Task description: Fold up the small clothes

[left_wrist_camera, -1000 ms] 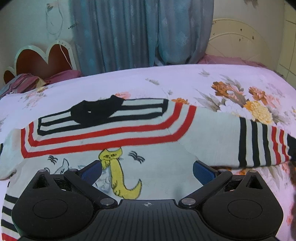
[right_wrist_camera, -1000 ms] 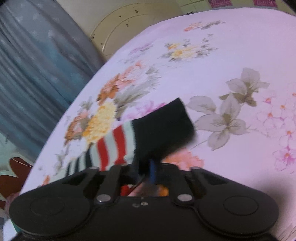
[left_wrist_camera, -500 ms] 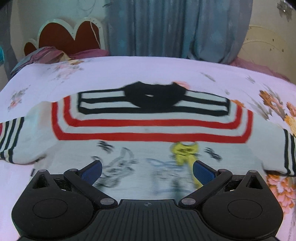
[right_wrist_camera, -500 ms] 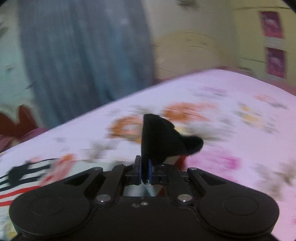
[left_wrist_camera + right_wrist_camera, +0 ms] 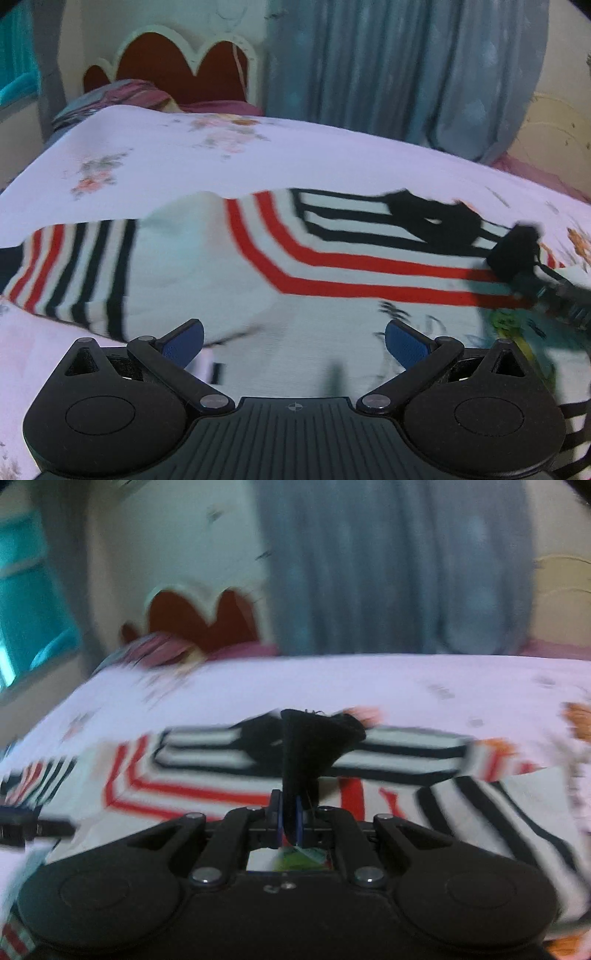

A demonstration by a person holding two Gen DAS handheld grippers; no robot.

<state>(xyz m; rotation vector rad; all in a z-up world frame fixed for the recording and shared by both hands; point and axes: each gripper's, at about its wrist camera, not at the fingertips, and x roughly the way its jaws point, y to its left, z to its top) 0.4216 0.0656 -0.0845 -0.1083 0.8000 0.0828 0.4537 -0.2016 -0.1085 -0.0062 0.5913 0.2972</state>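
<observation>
Pale floral bedsheet (image 5: 155, 162) fills both my views, and the striped sweater (image 5: 258, 280) lies spread across it, my landmark. Over the sweater's lower body my left gripper (image 5: 294, 341) hovers with its blue-padded fingers spread wide, holding nothing. Near the sweater's black collar my right gripper (image 5: 289, 814) is pinched together on the black sleeve cuff (image 5: 314, 746), lifted above the chest stripes.

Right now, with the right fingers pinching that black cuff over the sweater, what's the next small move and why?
Probably lower the cuff onto the sweater chest and let go: the right gripper already holds the sleeve across the body, near the collar, while the left gripper is open and empty.
</observation>
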